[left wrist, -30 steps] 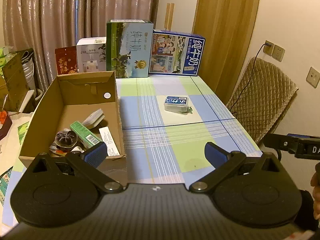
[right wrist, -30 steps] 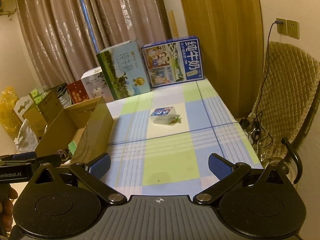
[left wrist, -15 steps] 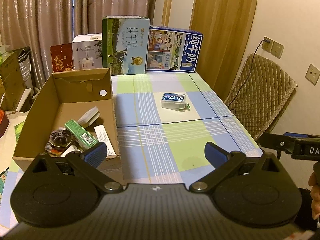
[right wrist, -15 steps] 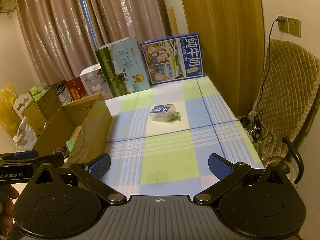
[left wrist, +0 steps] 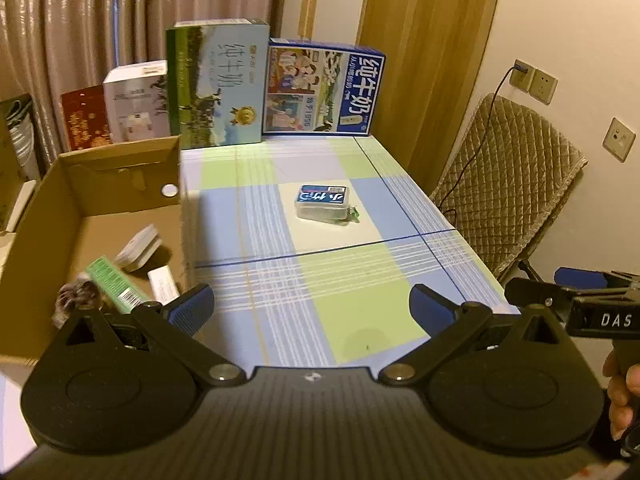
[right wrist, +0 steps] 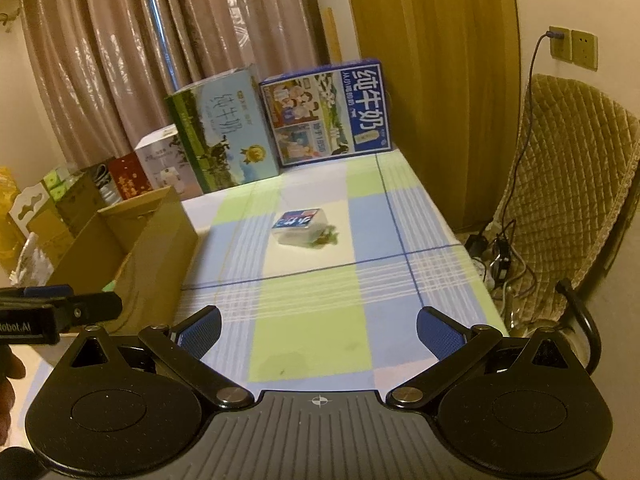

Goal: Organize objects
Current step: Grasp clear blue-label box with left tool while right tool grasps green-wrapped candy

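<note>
A small clear plastic box with a blue label (left wrist: 322,202) (right wrist: 300,227) lies near the middle of the checked tablecloth, a bit of green sticking out at its right end. An open cardboard box (left wrist: 92,216) (right wrist: 132,248) stands on the left of the table and holds a green packet (left wrist: 114,284), a white packet (left wrist: 138,247), a dark round thing (left wrist: 78,298) and a paper slip. My left gripper (left wrist: 310,308) hangs open over the near table edge, nothing between its fingers. My right gripper (right wrist: 318,326) is open and empty too, well short of the plastic box.
Two tall milk cartons (left wrist: 218,84) (left wrist: 324,94) and a white box (left wrist: 136,106) stand along the table's far edge before a curtain. A quilted chair (left wrist: 516,184) with cables sits right of the table. Each gripper's side shows in the other's view, held by a hand.
Both views have drifted slightly: the left gripper has shifted right and a little forward, so the cardboard box sits further left. Both grippers stay open and empty.
</note>
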Demonstrator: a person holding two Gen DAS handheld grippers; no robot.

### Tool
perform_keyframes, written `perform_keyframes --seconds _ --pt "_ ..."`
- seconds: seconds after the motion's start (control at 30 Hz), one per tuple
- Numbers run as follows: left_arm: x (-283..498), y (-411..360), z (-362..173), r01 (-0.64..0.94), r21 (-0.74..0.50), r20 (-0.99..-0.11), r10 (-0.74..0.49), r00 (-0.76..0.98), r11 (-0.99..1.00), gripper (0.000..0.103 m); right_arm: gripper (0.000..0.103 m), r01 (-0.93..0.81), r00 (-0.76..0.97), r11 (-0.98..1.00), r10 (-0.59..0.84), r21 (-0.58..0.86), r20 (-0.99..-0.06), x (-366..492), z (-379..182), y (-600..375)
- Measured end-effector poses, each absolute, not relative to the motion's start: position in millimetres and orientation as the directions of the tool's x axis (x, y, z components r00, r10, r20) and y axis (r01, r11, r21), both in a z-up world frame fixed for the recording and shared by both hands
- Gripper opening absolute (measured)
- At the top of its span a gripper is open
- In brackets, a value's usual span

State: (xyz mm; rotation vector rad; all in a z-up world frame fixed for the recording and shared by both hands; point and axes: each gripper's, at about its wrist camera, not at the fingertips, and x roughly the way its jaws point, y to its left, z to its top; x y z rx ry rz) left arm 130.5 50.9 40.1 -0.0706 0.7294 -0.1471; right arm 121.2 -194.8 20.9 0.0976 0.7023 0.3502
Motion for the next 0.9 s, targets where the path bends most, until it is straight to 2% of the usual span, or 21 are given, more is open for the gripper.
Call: perform_keyframes --seconds 0.6,0.63,0.77,0.9 --pt "289.3 12.8 -14.2 0.164 -0.043 -0.726 -0.144 0.673 0.985 0.102 0.101 -0.311 0.695 0.935 0.345 0.169 -0.631 251.0 -34.4 -202.4" --pt "298.8 11.4 -18.0 0.165 -0.04 -0.731 -0.142 0.668 0.985 0.102 0.099 -0.319 0.695 0.934 0.347 0.162 -0.629 257.9 -39.0 -201.0" --pt "331.3 5.8 -32.6 0.193 -0.025 -0.746 -0.147 0.649 0.981 0.102 0.082 -0.346 0.679 0.927 0.355 0.146 -0.643 285.8 -60.2 -194.4" --pt "361.9 1.4 -46.6 0.231 -0.014 -0.757 -0.162 0.633 0.973 0.102 0.076 -0.379 0.665 0.916 0.371 0.135 -0.649 307.8 -80.9 -187.0"
